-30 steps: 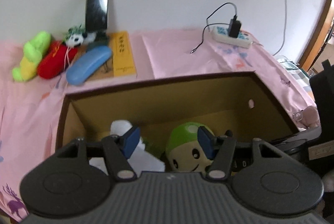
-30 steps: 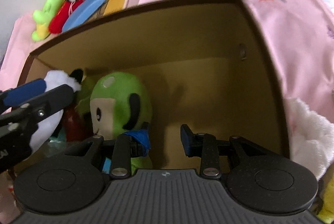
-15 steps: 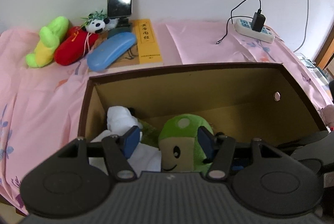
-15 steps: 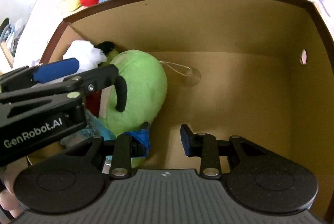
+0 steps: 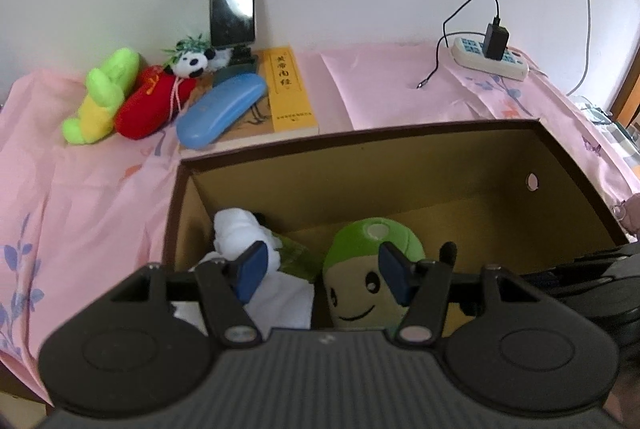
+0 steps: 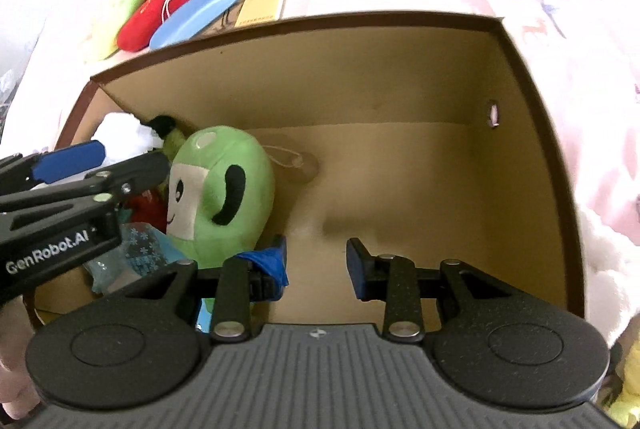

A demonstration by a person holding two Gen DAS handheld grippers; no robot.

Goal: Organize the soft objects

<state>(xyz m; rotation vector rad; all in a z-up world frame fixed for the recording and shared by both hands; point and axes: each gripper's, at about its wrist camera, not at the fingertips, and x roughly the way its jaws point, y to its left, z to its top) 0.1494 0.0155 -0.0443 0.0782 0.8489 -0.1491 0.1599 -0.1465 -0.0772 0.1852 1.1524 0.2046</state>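
Cardboard box [image 6: 520,77] holding green plush [image 6: 224,189] at its left end, beside a white plush [image 5: 240,233]. I hold left gripper [image 5: 320,271] and right gripper [image 6: 316,261] above the box, both with fingers spread, empty.

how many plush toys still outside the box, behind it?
3, lined up left of the blue case: green-yellow plush leftmost, red plush beside it, small panda at the red one's top end. Others may be out of frame.

A pink cloth-covered table [image 5: 100,197] carries cardboard box [image 5: 400,133], book [image 5: 288,89], power strip [image 5: 492,61], plush toys [image 5: 120,97].
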